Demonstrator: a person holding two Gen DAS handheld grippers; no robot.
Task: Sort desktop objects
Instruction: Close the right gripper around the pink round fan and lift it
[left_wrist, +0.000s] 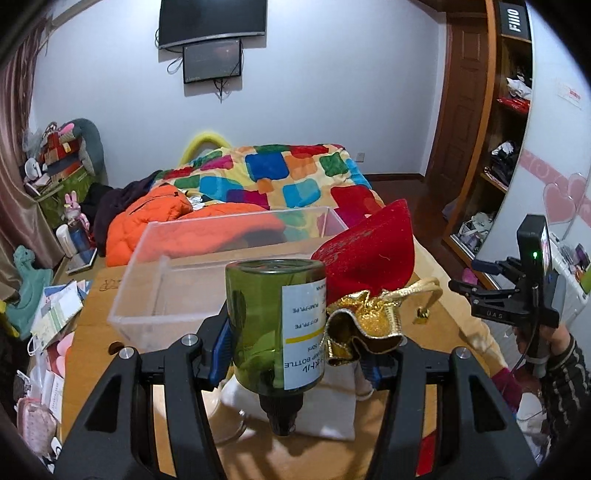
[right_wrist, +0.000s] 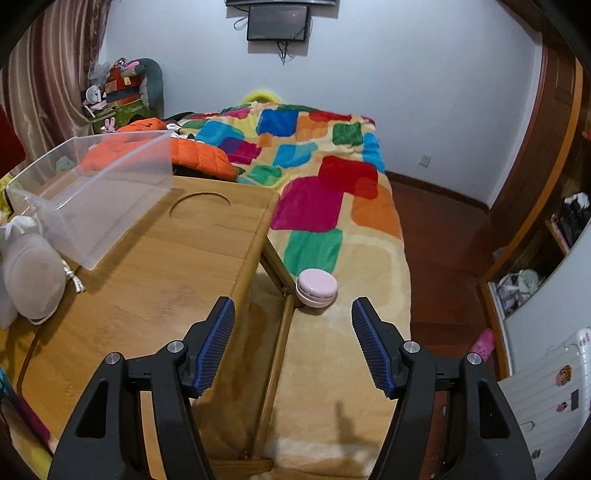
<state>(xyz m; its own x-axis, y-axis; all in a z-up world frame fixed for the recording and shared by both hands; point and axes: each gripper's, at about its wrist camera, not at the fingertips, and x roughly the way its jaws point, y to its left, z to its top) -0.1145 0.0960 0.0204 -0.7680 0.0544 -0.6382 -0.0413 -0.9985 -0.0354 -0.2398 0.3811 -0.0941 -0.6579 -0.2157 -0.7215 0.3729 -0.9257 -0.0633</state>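
Gripping the green pump bottle (left_wrist: 275, 328) firmly, the left gripper (left_wrist: 295, 354) is pointing it base-first toward the clear bin (left_wrist: 155, 280) just ahead-left; right gripper (right_wrist: 293, 347) is gaping wide, empty.

Soft indoor light, sharp, fisheye-bowed dark corners.

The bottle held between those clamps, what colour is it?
Translucent olive green, with a white label and black neck. The bottle shows best in the left wrist view.

The left gripper (left_wrist: 295, 354) holds a green bottle (left_wrist: 275, 325) between its jaws, cap toward the camera. Beyond the bottle sits a clear box (left_wrist: 155, 280); right of the bottle, a red pouch (left_wrist: 369, 254).
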